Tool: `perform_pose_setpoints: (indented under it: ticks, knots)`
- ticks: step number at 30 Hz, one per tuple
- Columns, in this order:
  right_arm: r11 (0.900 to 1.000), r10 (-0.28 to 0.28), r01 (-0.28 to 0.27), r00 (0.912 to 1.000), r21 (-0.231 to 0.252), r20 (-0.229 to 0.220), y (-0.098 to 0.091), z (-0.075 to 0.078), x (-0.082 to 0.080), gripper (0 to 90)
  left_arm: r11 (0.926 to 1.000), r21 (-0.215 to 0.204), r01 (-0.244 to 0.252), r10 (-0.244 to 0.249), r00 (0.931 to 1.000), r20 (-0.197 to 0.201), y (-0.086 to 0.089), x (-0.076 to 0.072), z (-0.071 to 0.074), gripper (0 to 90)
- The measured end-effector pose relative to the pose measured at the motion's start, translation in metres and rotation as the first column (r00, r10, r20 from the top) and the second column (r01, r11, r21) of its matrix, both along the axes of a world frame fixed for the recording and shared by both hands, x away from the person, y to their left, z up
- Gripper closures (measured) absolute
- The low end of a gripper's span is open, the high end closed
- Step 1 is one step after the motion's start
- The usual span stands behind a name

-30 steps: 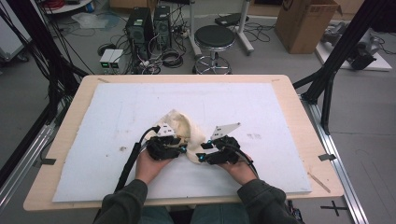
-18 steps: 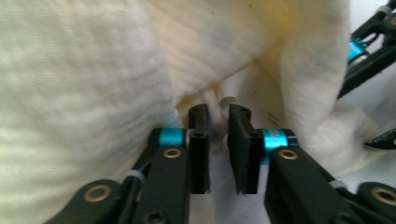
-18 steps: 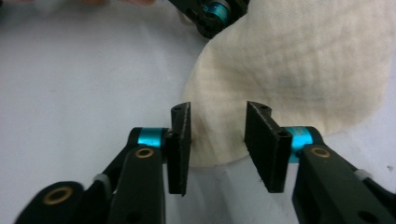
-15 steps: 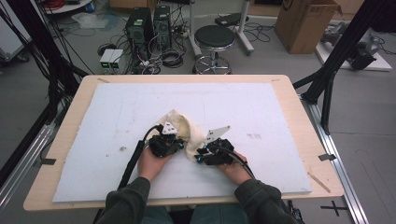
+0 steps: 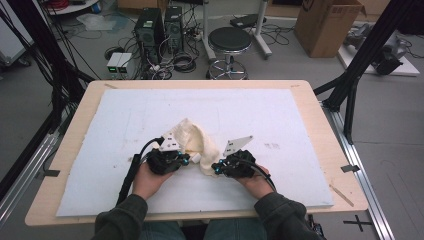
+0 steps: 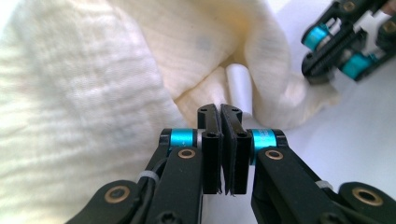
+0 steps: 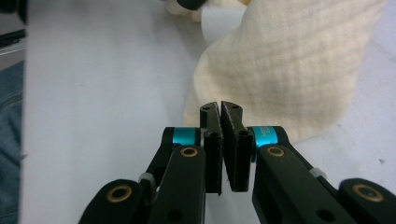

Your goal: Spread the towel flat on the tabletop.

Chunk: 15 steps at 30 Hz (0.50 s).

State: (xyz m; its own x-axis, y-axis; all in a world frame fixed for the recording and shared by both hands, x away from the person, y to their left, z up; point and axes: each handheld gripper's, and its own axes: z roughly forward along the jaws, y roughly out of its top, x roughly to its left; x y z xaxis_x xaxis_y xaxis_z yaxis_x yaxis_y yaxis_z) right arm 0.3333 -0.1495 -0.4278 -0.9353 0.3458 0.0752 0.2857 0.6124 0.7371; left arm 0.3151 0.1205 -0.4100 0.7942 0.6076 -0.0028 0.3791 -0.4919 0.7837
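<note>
Your cream cloth (image 5: 194,141) lies bunched on the white tabletop (image 5: 300,130), just beyond and between your two tongs. Your left tongs (image 6: 220,116) have just clamped onto the cloth's near edge, with the bulk of the cloth to their left. Your right tongs (image 7: 220,112) have just clamped on its lower corner.

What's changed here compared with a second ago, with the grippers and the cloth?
Both grippers have just been closing: the left gripper and the right gripper are now pinched shut on edges of the cream cloth. The left hand has drifted a little toward the table's far edge. The cloth stays bunched on the white mat.
</note>
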Motion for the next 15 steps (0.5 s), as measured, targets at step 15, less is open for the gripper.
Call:
perform_pose_setpoints:
  ticks: [15]
  knots:
    - [0.9953,0.034,-0.038,0.9986,0.089,0.041,-0.034,0.034,-0.047,87.5,0.9935,-0.036,0.108,-0.107,0.9937,0.034,0.056,-0.069,0.023,86.5]
